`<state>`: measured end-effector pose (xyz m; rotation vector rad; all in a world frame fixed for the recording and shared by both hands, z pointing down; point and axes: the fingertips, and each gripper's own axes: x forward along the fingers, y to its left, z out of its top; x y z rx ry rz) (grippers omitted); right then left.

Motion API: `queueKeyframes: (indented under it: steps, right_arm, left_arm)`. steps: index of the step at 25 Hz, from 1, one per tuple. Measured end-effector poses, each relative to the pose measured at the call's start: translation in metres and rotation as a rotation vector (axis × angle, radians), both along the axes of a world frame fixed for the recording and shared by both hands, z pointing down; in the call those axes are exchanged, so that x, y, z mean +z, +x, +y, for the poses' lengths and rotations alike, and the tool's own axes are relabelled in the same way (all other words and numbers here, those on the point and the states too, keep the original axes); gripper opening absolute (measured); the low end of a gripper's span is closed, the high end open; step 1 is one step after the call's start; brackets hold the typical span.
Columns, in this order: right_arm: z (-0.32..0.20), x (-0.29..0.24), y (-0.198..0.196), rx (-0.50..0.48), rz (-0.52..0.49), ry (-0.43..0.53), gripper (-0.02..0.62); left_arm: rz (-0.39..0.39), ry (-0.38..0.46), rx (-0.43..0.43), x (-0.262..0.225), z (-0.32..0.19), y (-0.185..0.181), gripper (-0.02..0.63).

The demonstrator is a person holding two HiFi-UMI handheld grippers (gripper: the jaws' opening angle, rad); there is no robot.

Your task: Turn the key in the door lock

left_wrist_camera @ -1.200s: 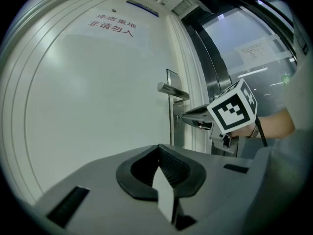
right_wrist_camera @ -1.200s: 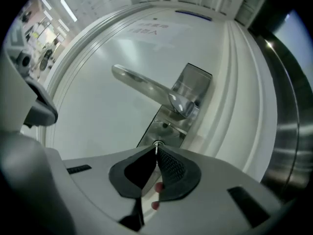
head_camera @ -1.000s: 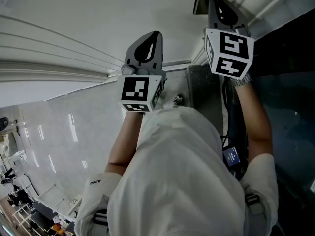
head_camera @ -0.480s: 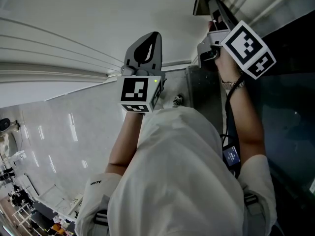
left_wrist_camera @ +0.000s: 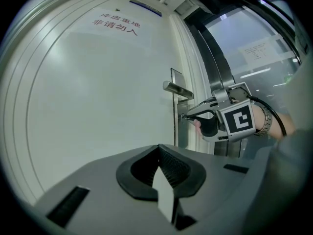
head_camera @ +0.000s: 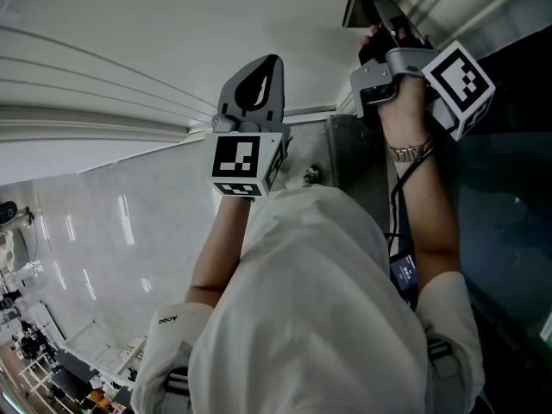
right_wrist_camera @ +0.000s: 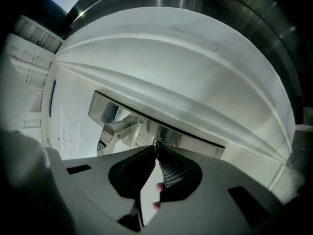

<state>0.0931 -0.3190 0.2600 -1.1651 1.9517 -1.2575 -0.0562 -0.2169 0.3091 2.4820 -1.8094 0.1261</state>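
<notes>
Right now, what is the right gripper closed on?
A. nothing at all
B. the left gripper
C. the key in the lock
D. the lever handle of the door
C: in the right gripper view, the right gripper has its jaws together on the small metal key, which sticks out of the lock plate beside the lever handle.

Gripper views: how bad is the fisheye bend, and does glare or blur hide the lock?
Left gripper view: strong fisheye, door edges bow, corners black, yet the right gripper at the lock plate is sharp. Right gripper view: same bend, tilted frame, glare on the steel handle; the key at the jaw tips is small but legible.
</notes>
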Motion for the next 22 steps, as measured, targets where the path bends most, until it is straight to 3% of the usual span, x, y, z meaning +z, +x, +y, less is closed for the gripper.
queueKeyframes:
  steps: [4, 7, 18, 22]
  right_arm:
    - [0.002, 0.0, 0.004, 0.01, -0.084, -0.033, 0.023]
    - [0.002, -0.003, 0.006, 0.006, -0.081, -0.025, 0.026]
    - [0.029, 0.013, -0.012, -0.08, 0.169, 0.115, 0.025]
    - [0.036, 0.02, -0.006, -0.014, 0.348, 0.145, 0.006]
  left_arm:
    - [0.003, 0.006, -0.003, -0.005, 0.002, 0.0, 0.008]
    - [0.004, 0.006, -0.008, -0.007, 0.002, 0.0, 0.008]
    - [0.007, -0.014, 0.003, 0.005, 0.0, -0.002, 0.008]
    - [0.013, -0.028, 0.018, -0.003, -0.006, 0.001, 0.008]
